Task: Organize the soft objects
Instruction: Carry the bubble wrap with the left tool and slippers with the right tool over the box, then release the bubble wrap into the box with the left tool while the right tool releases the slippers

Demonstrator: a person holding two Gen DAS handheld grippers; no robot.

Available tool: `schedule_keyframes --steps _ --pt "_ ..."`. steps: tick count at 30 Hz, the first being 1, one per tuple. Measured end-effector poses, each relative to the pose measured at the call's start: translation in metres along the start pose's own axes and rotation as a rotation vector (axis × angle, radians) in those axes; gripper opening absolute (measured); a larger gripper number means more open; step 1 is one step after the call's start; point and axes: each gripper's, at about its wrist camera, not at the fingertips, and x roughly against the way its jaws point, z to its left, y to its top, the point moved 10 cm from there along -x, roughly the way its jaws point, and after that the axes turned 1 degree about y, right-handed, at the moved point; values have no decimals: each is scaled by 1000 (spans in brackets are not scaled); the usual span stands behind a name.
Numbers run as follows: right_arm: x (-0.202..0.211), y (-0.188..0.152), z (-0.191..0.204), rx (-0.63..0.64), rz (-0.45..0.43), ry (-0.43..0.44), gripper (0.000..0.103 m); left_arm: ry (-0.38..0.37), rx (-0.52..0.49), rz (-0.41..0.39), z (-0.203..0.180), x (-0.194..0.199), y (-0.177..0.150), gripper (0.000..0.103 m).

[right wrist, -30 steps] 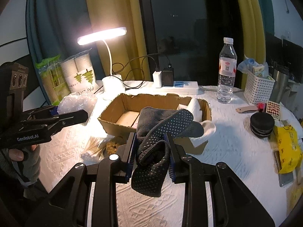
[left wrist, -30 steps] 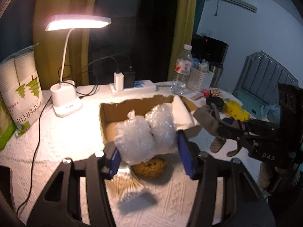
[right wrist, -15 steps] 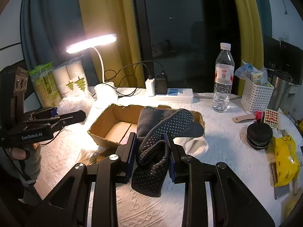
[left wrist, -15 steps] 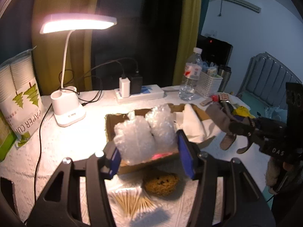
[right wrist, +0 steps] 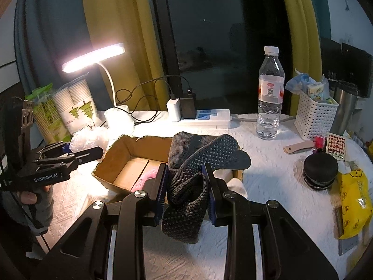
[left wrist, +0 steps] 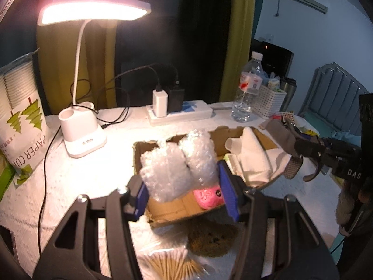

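Left gripper (left wrist: 184, 184): I have it clenched on the bubble wrap (left wrist: 177, 161), hanging over the cardboard box (left wrist: 167, 217).
Right gripper (right wrist: 186, 191): clamped on the dark grip-dot sock (right wrist: 193, 175), held above the box's near right edge.
Box contents: a pink plush (left wrist: 208, 194) and white cloth (left wrist: 251, 158) lie inside.
Handling, wrap: I judge it nearly weightless and springy; pinch mid-wad, lightly, or bubbles pop.
Handling, sock: limp, light, rubbery dots aid grip; I take it at the folded middle.
Not boxed: a brown sponge (left wrist: 212, 240) sits just outside.
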Motion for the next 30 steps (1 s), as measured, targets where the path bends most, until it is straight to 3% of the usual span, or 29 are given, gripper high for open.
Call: schedule_keyframes --steps 10,25,30 --pt "-23 8 -1 5 7 4 31 2 -5 38 1 -26 -3 55" --pt "-85 -18 -17 -52 124 1 31 8 9 151 8 -65 -24 57" --pt "-94 -25 -22 -51 157 -22 31 10 5 154 8 -67 -26 61"
